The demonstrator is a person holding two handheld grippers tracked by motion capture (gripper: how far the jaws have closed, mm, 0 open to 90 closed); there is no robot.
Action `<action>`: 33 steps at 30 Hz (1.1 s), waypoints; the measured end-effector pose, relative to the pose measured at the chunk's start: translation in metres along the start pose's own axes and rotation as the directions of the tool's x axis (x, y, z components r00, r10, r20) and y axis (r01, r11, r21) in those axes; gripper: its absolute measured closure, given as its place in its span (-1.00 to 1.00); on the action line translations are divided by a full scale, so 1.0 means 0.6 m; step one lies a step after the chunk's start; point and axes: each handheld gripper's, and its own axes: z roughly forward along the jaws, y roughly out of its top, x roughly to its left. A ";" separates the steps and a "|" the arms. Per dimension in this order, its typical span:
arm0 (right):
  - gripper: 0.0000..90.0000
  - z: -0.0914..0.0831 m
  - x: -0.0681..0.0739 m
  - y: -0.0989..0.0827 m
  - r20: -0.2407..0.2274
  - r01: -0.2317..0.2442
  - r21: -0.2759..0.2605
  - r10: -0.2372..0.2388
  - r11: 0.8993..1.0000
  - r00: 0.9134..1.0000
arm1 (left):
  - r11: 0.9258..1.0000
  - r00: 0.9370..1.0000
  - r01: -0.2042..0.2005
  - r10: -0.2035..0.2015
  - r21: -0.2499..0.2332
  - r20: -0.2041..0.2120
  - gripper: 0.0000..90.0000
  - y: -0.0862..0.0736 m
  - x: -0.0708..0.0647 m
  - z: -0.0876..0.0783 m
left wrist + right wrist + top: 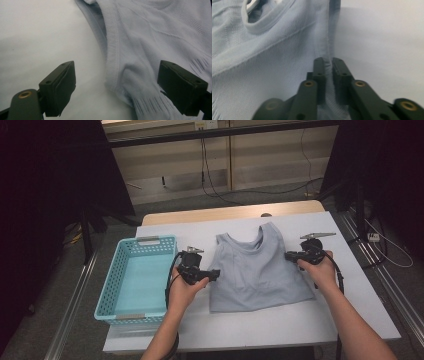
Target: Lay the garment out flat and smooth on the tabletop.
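the top (pixel 255 272), a pale blue-grey sleeveless knit, lies flat in the middle of the frame in the high view, neck toward the top edge and hem toward the bottom, on the white desk (pixel 260 325). at its right armhole the right tongs (pixel 290 255) are clamped on the top: in the right gripper view the two black jaws stand almost together at lower centre with the ribbed edge (pixel 328 63) of the cloth pinched between them, and the neckline (pixel 265 23) curves across the upper left of that frame. the left tongs (pixel 216 274) sit at the top's left side, just below the left armhole; in the left gripper view their jaws stand wide apart at the lower left and lower right, the ribbed armhole band (pixel 113 55) and a fold of the cloth lie between them, and neither pad presses on it. a hand holds each gripper, forearms coming in from the bottom of the high view. left of the left tongs, a light blue basket (pixel 107 292) stands on the desk, well apart from the top.
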 end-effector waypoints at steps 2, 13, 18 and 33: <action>0.96 -0.004 -0.002 0.007 0.020 0.003 -0.024 -0.002 1.000 1.000 | 1.000 1.000 0.001 -0.001 -0.002 0.001 -0.65 0.001 -0.001 0.000; 0.96 0.020 -0.008 0.006 0.084 0.039 0.061 -0.044 0.997 0.995 | 1.000 1.000 0.007 -0.007 0.007 0.003 -0.65 -0.003 0.001 0.004; 0.96 0.008 -0.009 0.001 0.026 0.040 0.095 -0.043 0.995 0.999 | 1.000 1.000 0.006 -0.006 0.003 0.005 -0.65 -0.001 0.002 0.000; 0.03 0.019 -0.013 0.019 0.025 -0.006 0.006 0.006 1.000 1.000 | 1.000 1.000 0.007 -0.007 -0.001 0.007 -0.66 -0.001 0.000 0.002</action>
